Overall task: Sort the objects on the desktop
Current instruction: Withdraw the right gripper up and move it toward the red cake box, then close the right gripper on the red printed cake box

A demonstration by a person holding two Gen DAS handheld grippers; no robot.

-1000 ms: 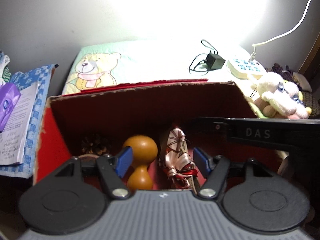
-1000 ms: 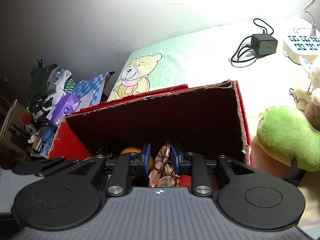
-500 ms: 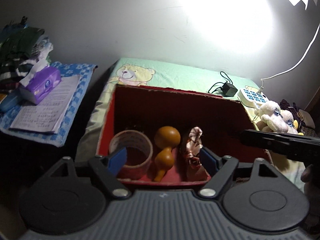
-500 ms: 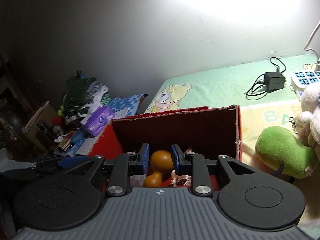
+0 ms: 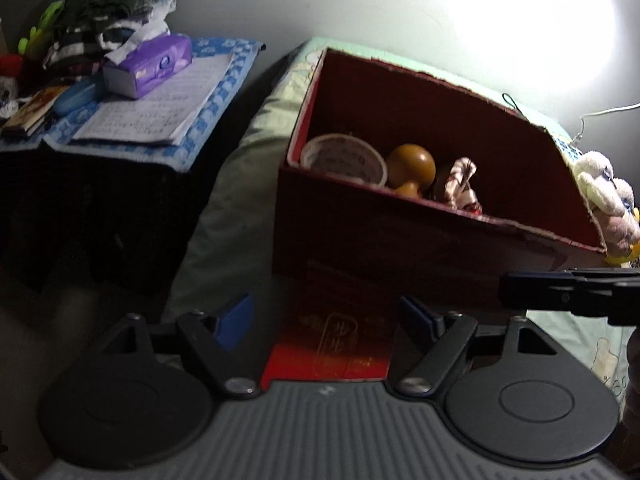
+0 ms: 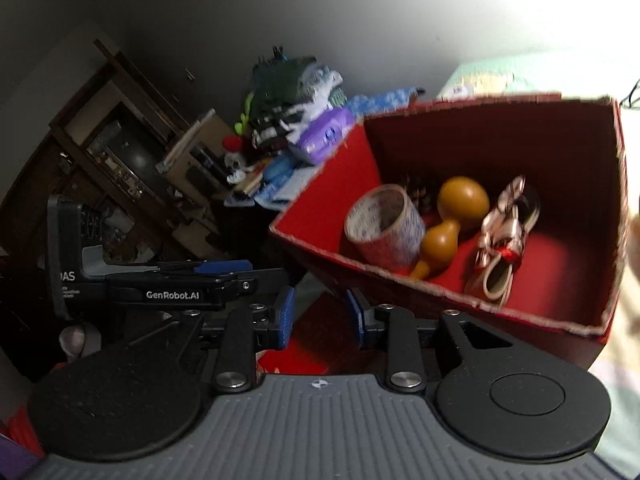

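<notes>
A red cardboard box [image 5: 420, 240] [image 6: 540, 312] stands on the bed. Inside lie a tape roll [image 5: 344, 158] [image 6: 384, 226], a brown wooden gourd [image 5: 412, 170] [image 6: 452, 220], a ribboned trinket [image 5: 460, 184] [image 6: 504, 240] and a dark pine cone [image 6: 420, 190]. My left gripper [image 5: 328, 320] is open and empty in front of the box, over a red flap [image 5: 332, 344]. My right gripper [image 6: 320, 314] is open and empty, left of the box's near corner. The left gripper's body [image 6: 160, 284] shows in the right wrist view.
A side table with a blue cloth [image 5: 208, 92], papers, a purple tissue pack [image 5: 148, 64] [image 6: 324, 138] and piled clothes [image 5: 108, 12] stands left of the bed. Plush toys [image 5: 604, 196] lie right of the box. Dark wooden shelving [image 6: 112, 148] is at far left.
Both grippers pulled back and up out of the box. The right gripper's jaws opened wider after leaving the trinket in the box. The left stayed open.
</notes>
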